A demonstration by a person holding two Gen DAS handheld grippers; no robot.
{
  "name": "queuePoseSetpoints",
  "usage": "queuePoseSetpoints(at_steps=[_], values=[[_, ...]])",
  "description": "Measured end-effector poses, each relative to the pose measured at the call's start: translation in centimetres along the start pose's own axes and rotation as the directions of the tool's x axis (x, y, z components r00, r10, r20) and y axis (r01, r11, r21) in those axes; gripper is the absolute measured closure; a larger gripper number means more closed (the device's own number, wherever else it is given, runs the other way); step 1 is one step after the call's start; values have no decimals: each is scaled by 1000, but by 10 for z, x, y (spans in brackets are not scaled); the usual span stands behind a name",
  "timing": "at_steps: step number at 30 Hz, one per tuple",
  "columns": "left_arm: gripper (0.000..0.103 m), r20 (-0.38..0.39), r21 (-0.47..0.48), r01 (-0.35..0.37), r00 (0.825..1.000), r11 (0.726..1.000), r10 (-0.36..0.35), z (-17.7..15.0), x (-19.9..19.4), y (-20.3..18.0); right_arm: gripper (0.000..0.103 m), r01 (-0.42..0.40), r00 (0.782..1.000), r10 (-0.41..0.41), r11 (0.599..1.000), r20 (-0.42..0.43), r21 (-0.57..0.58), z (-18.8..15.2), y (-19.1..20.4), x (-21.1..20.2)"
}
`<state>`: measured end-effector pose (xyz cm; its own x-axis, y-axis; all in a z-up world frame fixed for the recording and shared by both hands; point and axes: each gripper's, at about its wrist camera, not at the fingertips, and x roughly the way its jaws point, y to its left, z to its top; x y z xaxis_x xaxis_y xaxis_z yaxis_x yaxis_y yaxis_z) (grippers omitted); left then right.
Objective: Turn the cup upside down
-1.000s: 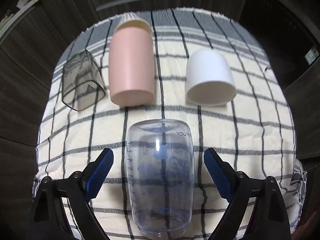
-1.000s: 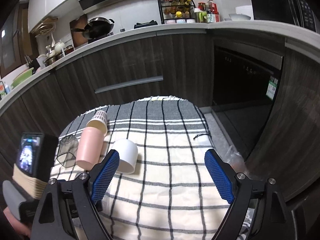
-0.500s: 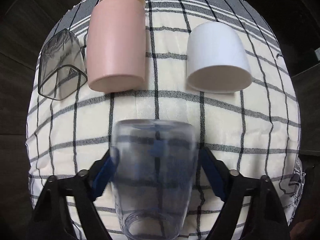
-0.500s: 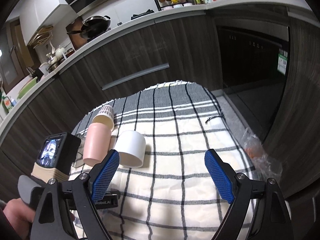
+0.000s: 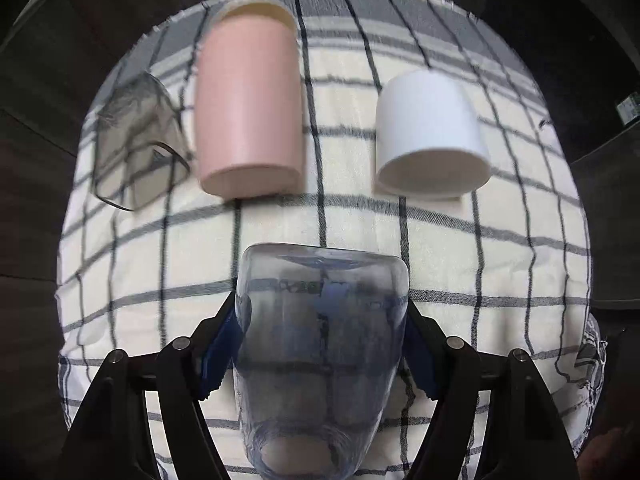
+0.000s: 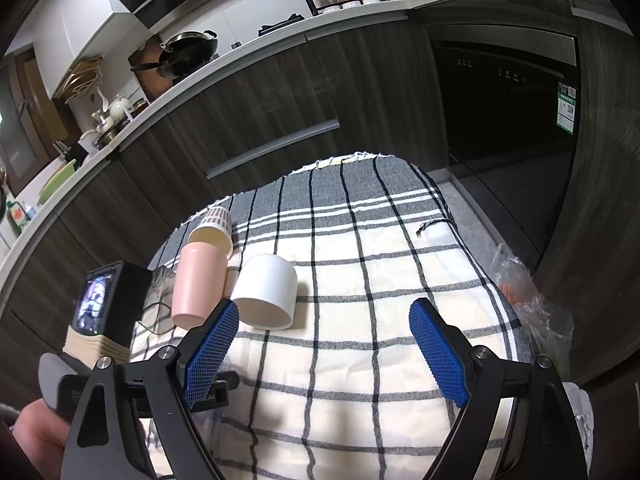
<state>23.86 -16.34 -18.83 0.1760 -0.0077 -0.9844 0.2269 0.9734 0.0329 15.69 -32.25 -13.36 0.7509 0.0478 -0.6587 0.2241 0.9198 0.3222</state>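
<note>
A clear plastic cup point(image 5: 320, 344) with blue print sits between the blue pads of my left gripper point(image 5: 322, 344), base pointing away from the camera and mouth toward it. The pads press on both its sides, so the left gripper is shut on it over the checked cloth point(image 5: 500, 264). My right gripper point(image 6: 324, 354) is open and empty, held above the cloth point(image 6: 360, 380) to the right. The left gripper's body point(image 6: 108, 304) shows at the left of the right wrist view; the clear cup is hidden there.
Upside down on the cloth stand a pink cup point(image 5: 248, 116), a white cup point(image 5: 430, 136) and a smoky clear cup point(image 5: 136, 140). A patterned paper cup point(image 6: 212, 228) lies behind the pink one. Dark cabinets point(image 6: 280, 92) stand beyond the table; a plastic bag point(image 6: 532, 296) hangs at its right edge.
My left gripper has closed from wide open onto the clear cup, and its view has shifted slightly. The right gripper stays open and has tilted, its view swinging a little.
</note>
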Motion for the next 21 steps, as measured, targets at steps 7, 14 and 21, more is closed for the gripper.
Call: queuePoseSetpoints(at_steps=[7, 14, 21], values=[[31, 277, -14, 22, 961, 1000, -17, -22, -54, 19, 16, -21, 1000, 20, 1000, 24, 5, -1, 7, -11], [31, 659, -42, 81, 751, 996, -34, -40, -70, 45, 16, -3, 994, 10, 997, 106, -71, -6, 27, -28], [30, 781, -79, 152, 623, 985, -34, -54, -43, 62, 16, 39, 990, -15, 985, 141, -170, -15, 48, -34]])
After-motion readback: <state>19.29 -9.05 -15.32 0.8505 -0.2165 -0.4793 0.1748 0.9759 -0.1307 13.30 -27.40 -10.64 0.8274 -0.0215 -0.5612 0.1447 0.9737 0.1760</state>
